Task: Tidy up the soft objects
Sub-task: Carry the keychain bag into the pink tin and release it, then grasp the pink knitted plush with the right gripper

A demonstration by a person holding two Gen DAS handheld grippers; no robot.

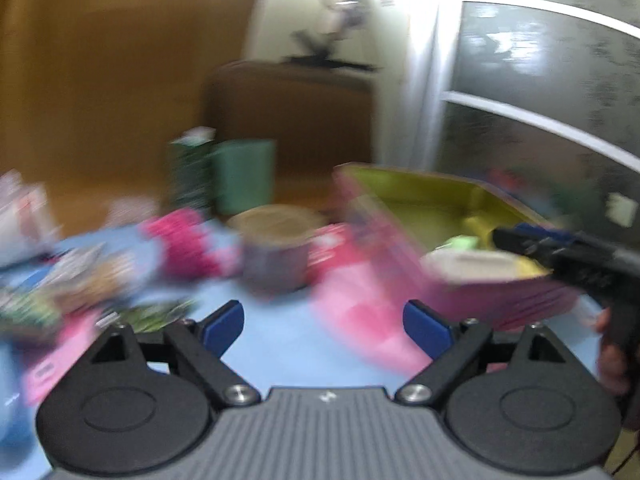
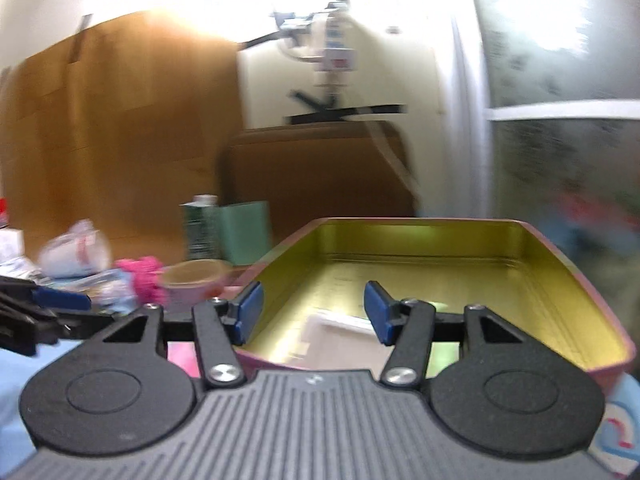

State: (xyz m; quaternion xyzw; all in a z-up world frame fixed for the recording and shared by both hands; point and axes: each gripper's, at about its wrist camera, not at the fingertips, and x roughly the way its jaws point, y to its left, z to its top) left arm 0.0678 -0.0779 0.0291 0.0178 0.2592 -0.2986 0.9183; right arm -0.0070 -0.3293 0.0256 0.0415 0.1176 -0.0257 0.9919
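Observation:
A pink tin with a gold inside (image 2: 460,268) stands open on the light blue table; a white block (image 2: 340,340) and a pale green piece (image 2: 438,306) lie in its near end. My right gripper (image 2: 314,312) hangs open over that near end, nothing between its blue pads. In the blurred left wrist view my left gripper (image 1: 324,326) is open above bare blue tabletop, left of the tin (image 1: 440,208). A pink soft cloth (image 1: 360,320) lies beside the tin just ahead of the left gripper's right finger. The right gripper (image 1: 560,252) shows at the tin's right.
A round purple tub (image 1: 276,252) with a tan lid stands mid-table, a fluffy magenta object (image 1: 184,244) to its left. Green cartons (image 1: 224,172) stand behind. Assorted packets and a pink card (image 1: 52,360) crowd the left side. A brown cabinet (image 1: 288,108) sits beyond the table.

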